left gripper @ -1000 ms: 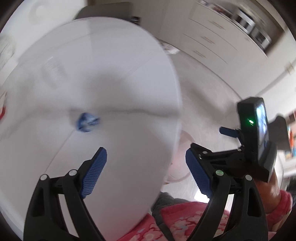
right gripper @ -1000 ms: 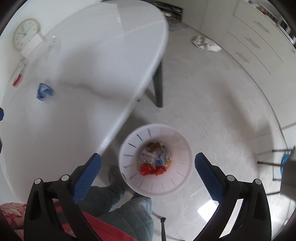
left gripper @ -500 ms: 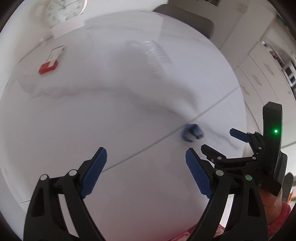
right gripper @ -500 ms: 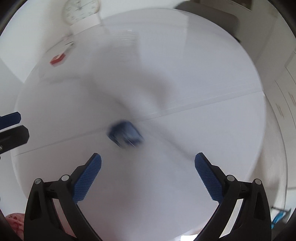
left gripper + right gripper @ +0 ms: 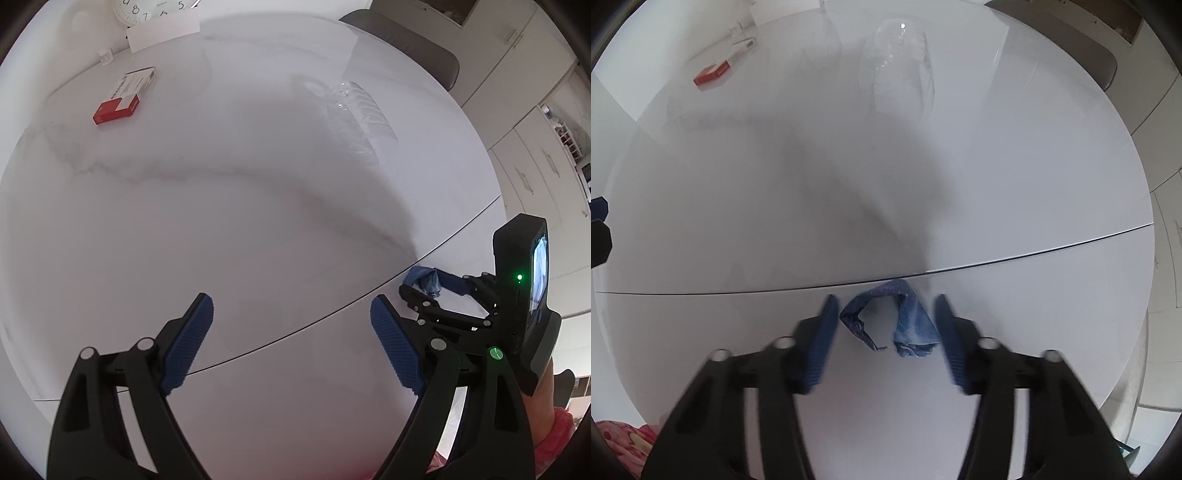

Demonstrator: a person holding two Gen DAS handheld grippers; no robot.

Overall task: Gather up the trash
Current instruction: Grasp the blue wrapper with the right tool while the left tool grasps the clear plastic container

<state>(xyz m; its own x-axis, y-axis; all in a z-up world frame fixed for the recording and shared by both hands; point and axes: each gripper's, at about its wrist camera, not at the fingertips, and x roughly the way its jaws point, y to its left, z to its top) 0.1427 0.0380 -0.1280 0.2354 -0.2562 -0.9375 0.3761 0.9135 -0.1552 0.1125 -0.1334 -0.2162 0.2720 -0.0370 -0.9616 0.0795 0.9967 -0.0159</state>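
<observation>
A crumpled blue wrapper (image 5: pixel 905 321) lies on the white round table (image 5: pixel 997 184), just in front of the seam line. My right gripper (image 5: pixel 884 317) is open with its jaws on either side of the wrapper, close to it; the blur hides whether they touch. The wrapper also shows in the left wrist view (image 5: pixel 424 280), between the right gripper's fingertips (image 5: pixel 437 286). My left gripper (image 5: pixel 291 332) is open and empty above the table, to the left of the right one.
A red and white box (image 5: pixel 123 96) lies at the far left of the table. A clear plastic bottle (image 5: pixel 897 62) lies at the far side. A clock (image 5: pixel 155 9) leans at the back. A grey chair (image 5: pixel 402 40) stands behind the table.
Both grippers swung from the bin and floor back over the table. The right gripper came down around the blue wrapper and its jaws have narrowed. The left gripper stays open.
</observation>
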